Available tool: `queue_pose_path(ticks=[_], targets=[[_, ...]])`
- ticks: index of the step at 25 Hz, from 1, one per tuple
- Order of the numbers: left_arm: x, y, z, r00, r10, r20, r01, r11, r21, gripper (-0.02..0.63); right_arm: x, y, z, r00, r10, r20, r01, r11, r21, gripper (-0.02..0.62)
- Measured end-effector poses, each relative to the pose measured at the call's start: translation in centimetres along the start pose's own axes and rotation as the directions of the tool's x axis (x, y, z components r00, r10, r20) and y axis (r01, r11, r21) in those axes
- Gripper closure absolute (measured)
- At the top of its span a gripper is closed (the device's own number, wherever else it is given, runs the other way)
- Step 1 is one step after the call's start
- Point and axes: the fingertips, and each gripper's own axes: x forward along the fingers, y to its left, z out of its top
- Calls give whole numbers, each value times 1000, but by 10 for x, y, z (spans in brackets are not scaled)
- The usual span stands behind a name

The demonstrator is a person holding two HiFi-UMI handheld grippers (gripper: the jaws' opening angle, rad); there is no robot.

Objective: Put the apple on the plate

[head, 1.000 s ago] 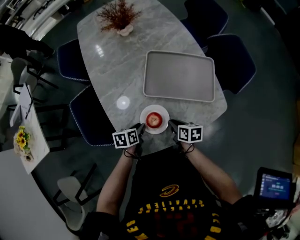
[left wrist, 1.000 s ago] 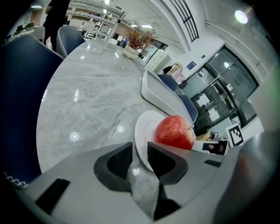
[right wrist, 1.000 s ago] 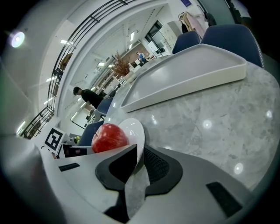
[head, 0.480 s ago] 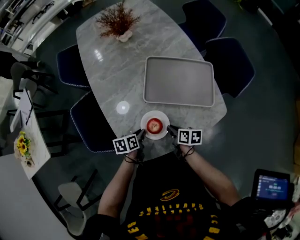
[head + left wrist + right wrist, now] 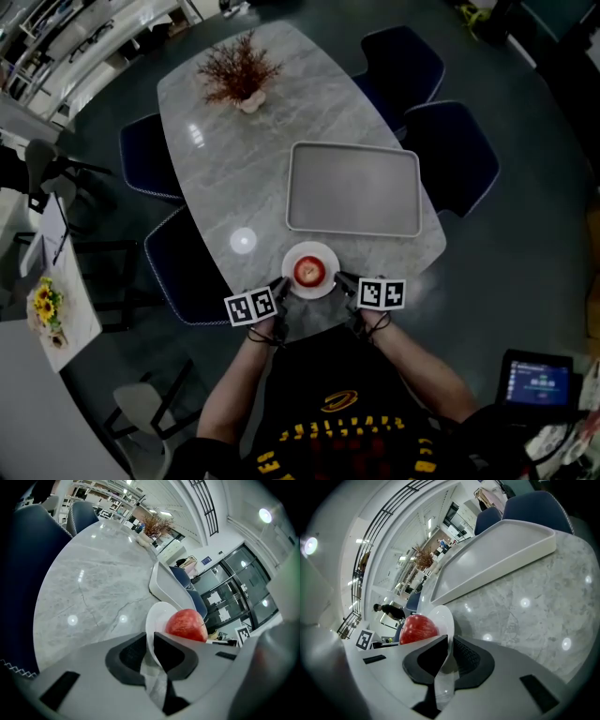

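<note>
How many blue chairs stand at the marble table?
4: far-left chair, near-left chair, far-right chair, near-right chair. One beneath the person could be hidden.

It looked like an office lounge or showroom rather than a home. A long marble-topped table (image 5: 234,169) stood on a dark floor, ringed by matching navy chairs (image 5: 403,56), with a vase of dried branches (image 5: 239,73) at its far end. Open shelving (image 5: 56,37) lined one edge. Beyond were tall glass doors (image 5: 234,588), a railed upper gallery (image 5: 393,508), bright ceiling lights (image 5: 361,541) and a person (image 5: 389,611) standing far off. A lit screen (image 5: 536,382), possibly a tablet, sat nearby.
</note>
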Motion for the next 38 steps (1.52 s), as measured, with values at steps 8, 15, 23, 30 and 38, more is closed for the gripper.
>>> queue_pose_path(ticks=[8,15,23,30,38], targets=[[-14,-34,34,994,-95,56,95,995,-4,555,-24,25,40,991,84,103,-89,995,50,556],[-17,-69,71,977,-190,96,190,982,12,561,-45,39,78,969,131,208,-154,984,95,560],[-18,-109,98,951,-290,106,286,957,56,568,-72,44,110,942,128,309,-168,980,105,561],[6,-141,132,932,-351,88,344,935,88,571,-83,32,152,924,101,369,-157,980,126,561],[33,-167,158,926,-376,46,370,924,94,571,-95,21,194,902,67,427,-142,979,146,561]])
